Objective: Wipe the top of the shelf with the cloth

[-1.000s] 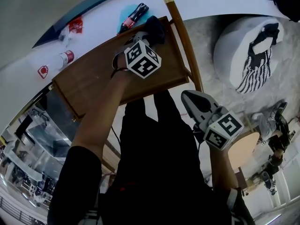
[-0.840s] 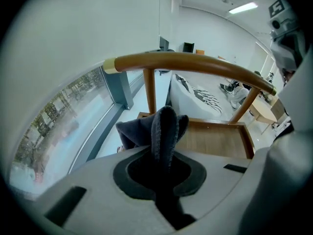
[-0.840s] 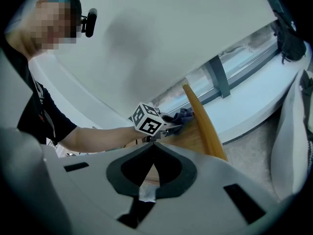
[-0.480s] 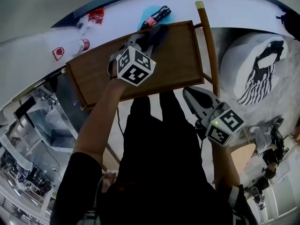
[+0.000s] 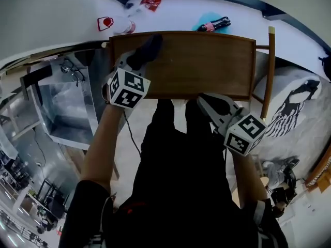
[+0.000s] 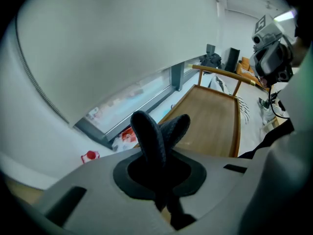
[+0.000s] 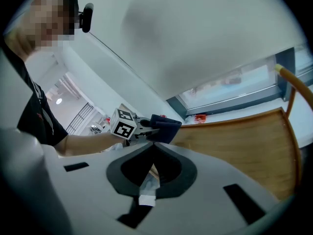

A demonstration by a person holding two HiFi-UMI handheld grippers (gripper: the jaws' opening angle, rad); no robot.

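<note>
Wooden shelf top (image 5: 207,61), dark cloth (image 5: 147,48) in left tool (image 5: 136,57), bottle (image 5: 214,24) behind.

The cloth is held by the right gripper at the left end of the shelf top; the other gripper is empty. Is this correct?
Not quite: it is the left gripper that holds the cloth, as the left gripper view shows. The cloth is at the left end of the shelf top, and the right gripper is the empty one.

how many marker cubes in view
2: left cube on the left gripper at the left end of the shelf; right cube on the right gripper off its front edge.
</note>
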